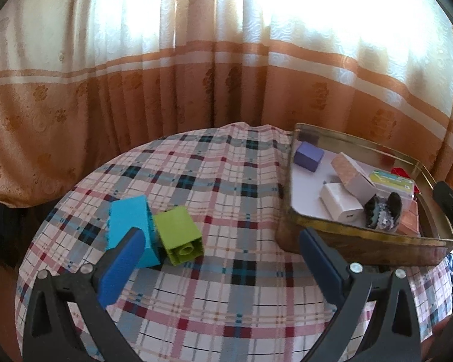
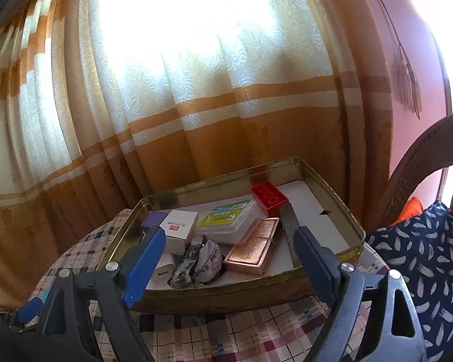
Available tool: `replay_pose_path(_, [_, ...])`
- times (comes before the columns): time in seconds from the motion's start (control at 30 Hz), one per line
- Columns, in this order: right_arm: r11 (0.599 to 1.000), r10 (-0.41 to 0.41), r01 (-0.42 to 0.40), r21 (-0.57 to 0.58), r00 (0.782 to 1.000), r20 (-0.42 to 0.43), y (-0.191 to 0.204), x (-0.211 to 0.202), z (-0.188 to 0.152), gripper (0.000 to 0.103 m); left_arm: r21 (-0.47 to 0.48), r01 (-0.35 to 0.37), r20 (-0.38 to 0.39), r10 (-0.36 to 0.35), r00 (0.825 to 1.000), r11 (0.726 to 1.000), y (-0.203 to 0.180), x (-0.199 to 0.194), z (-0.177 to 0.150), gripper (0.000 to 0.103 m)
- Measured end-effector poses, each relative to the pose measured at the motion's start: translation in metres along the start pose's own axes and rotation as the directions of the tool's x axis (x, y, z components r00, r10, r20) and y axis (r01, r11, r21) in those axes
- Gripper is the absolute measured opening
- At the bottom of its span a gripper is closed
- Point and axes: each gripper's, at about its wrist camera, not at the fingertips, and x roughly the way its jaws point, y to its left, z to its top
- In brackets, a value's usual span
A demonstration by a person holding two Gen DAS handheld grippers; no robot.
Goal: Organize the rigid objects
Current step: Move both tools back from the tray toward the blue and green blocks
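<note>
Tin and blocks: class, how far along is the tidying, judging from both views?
Done: the tin already holds several small items, including a red box and a purple block. In hand: nothing; both hand-held grippers, left and right, are open. Left: the blue block and green block lie on the tablecloth.

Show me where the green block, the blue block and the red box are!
green block (image 1: 178, 229), left wrist view, on its top face.
blue block (image 1: 128, 218), left wrist view, on its broad upper face.
red box (image 2: 268, 197), right wrist view, on its top face.
</note>
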Motion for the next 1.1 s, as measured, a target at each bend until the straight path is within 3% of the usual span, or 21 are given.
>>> replay_pose_path(0.4, [0.991, 0.101, -0.105, -0.085, 0.993, -0.056, 0.045, -0.004, -0.014, 0.088, -0.035, -0.052, -0.012, 0.051, 0.999, 0.998, 0.031, 0.006, 0.002, 0.102])
replay_pose_path(0.93, [0.965, 0.201, -0.223, -0.138, 0.966, -0.161, 0.094, -0.002, -0.033, 0.088, -0.093, -0.123, -0.042, 0.119, 0.992, 0.988, 0.073, 0.014, 0.011, 0.103])
replay_pose_path(1.1, [0.959, 0.217, -0.243, -0.147, 0.960, -0.175, 0.101, -0.002, -0.036, 0.088, -0.118, -0.182, -0.106, 0.170, 0.980, 0.976, 0.103, 0.028, 0.012, 0.102])
